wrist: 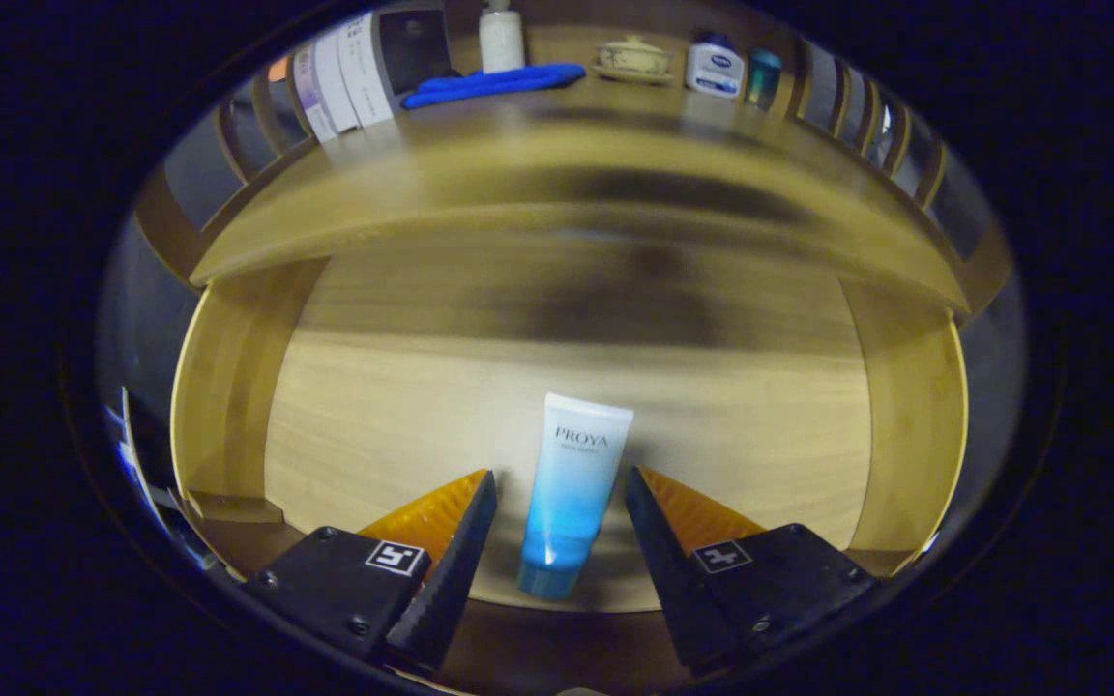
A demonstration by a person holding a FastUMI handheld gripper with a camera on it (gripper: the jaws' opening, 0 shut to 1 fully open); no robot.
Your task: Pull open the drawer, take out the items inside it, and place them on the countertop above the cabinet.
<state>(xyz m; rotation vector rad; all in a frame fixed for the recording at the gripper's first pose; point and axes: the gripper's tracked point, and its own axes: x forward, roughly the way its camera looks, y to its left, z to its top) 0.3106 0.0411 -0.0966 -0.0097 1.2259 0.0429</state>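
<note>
The drawer [228, 406] stands pulled open, a pale wooden box with a light plank floor and raised side walls, and everything here is placed against the tube [571, 488] lying on that floor. The tube is white at its far, crimped end and shades to blue toward its cap, which points back at the camera; it lies along the line of the fingers, slightly slanted. Beyond the tube the drawer floor runs bare to the shadowed back, and above that sits the countertop [480, 184], a wooden surface blurred in the view. At the far edge of the countertop, well beyond the tube, stand a white bottle [501, 37], a blue cloth [494, 82], a lidded ceramic dish [632, 58], a white jar with a blue label [715, 68] and a teal cup [763, 77], with flat boxes [344, 77] leaning to one side. Wooden slats rail the countertop's sides. The gripper [560, 488] points down into the drawer with its black, orange-backed fingers spread wide, one on either side of the tube's lower half; a gap shows between each finger and the tube, so neither presses on it. To both sides of the tube the floor lies open as far as the drawer walls.
</note>
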